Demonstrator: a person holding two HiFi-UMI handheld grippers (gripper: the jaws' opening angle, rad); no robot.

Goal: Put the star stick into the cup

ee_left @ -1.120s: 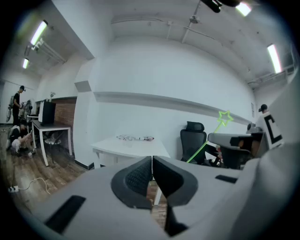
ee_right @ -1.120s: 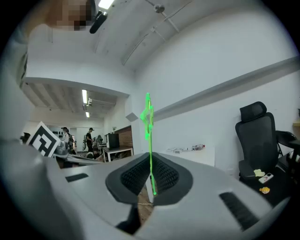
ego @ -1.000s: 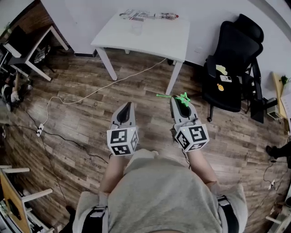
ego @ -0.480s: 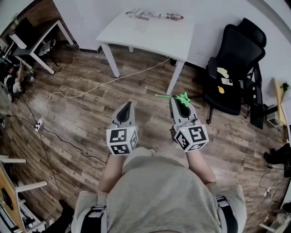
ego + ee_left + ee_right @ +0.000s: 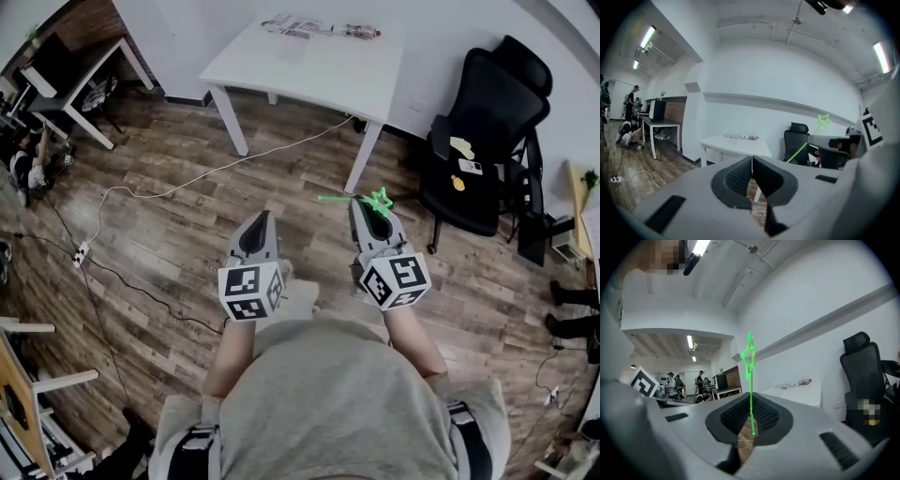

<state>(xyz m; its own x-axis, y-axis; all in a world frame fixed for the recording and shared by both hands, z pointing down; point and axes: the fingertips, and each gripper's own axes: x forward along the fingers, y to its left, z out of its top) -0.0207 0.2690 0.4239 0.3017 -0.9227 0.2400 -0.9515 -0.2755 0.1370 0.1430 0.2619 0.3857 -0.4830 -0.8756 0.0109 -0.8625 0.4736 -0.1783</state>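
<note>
Green thin plastic star stick (image 5: 751, 394): we are pinching its end in our right claw (image 5: 750, 418), left claw (image 5: 751, 173) closed on nothing. Bumping the white tabletop (image 5: 319, 80) could knock it loose.

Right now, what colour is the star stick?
The star stick is bright green, clearest in the right gripper view.

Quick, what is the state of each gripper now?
Left gripper: closed, empty.
Right gripper: closed on the green star stick.
</note>
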